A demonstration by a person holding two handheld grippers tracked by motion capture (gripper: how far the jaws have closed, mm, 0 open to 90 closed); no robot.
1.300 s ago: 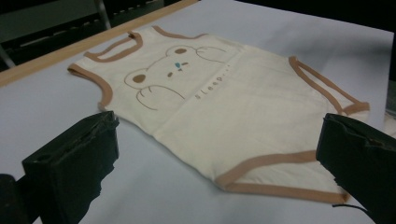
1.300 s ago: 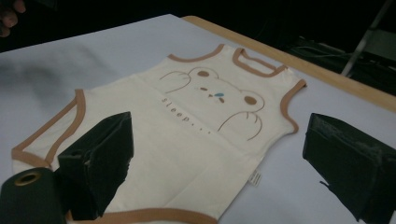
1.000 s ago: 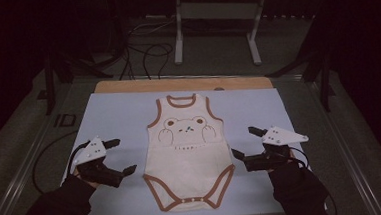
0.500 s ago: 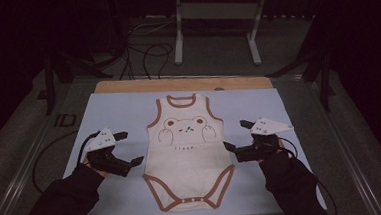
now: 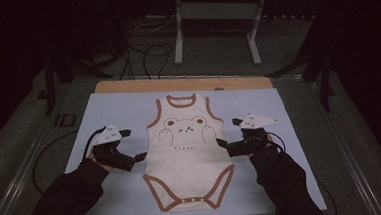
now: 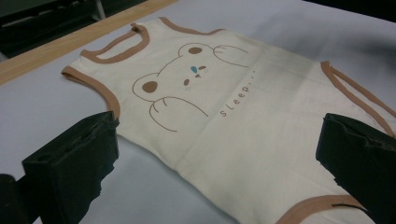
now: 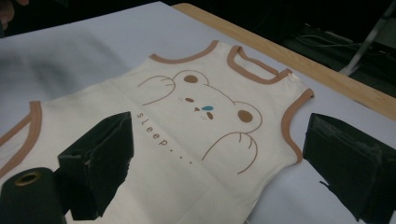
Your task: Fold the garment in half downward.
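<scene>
The table (image 5: 108,192) carries a pale blue sheet, with a strip of bare wood along its far edge. Flat on the middle of the sheet lies a cream baby bodysuit (image 5: 187,153) with brown trim, neck toward the far edge and snap crotch toward the person. A bear face and the word "sleep..." are printed on its chest.

The left claw (image 5: 142,155) sits at the bodysuit's left side seam, at waist height, its tips at the cloth edge. In the left gripper view its jaws stand wide apart: one over the bare sheet just below the armhole, the other over the lower body near the brown leg trim, with the side edge between them.

The right claw (image 5: 221,143) mirrors it at the right side seam. In the right gripper view its jaws are also spread wide, one over the cream fabric below the print, the other over the sheet just outside the armhole trim. Neither claw holds cloth.
</scene>
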